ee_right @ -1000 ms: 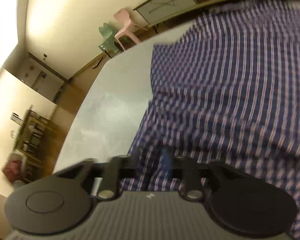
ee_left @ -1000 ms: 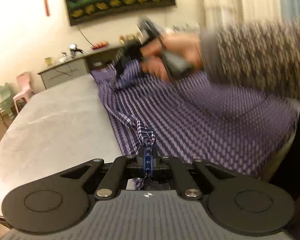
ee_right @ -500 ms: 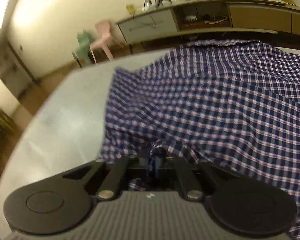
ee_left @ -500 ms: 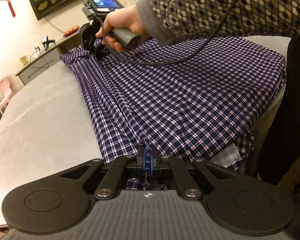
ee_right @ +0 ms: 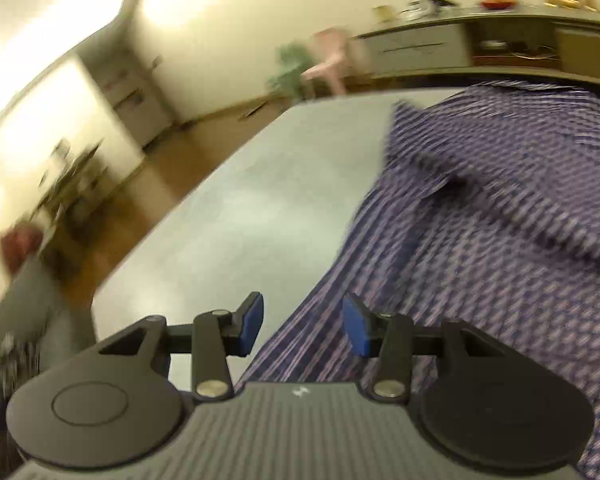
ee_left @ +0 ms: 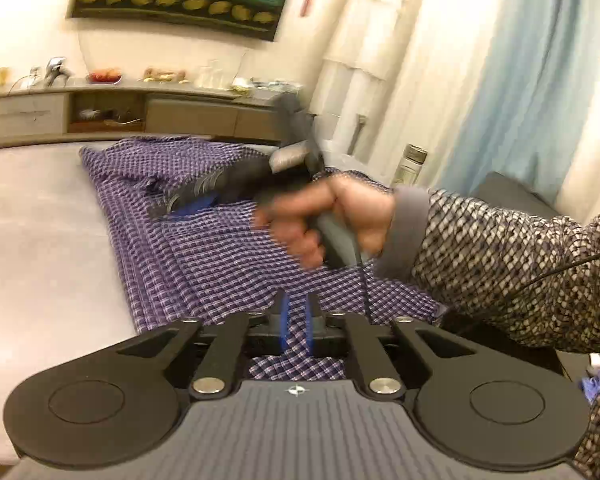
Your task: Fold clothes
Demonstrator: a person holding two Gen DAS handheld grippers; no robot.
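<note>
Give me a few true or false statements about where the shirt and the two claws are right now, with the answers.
1. The right claw is open wide. True.
2. The left claw is clamped tight on the plaid shirt. False: there is a narrow gap between its pads, with cloth showing behind.
3. The shirt lies on the grey table. True.
4. The shirt is plain white. False: it is a purple and blue check.
5. A pink chair stands beyond the table. True.

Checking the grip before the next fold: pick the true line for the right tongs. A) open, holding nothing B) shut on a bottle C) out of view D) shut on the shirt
A: the right tongs stand wide apart over the plaid shirt, nothing between the blue pads.
</note>
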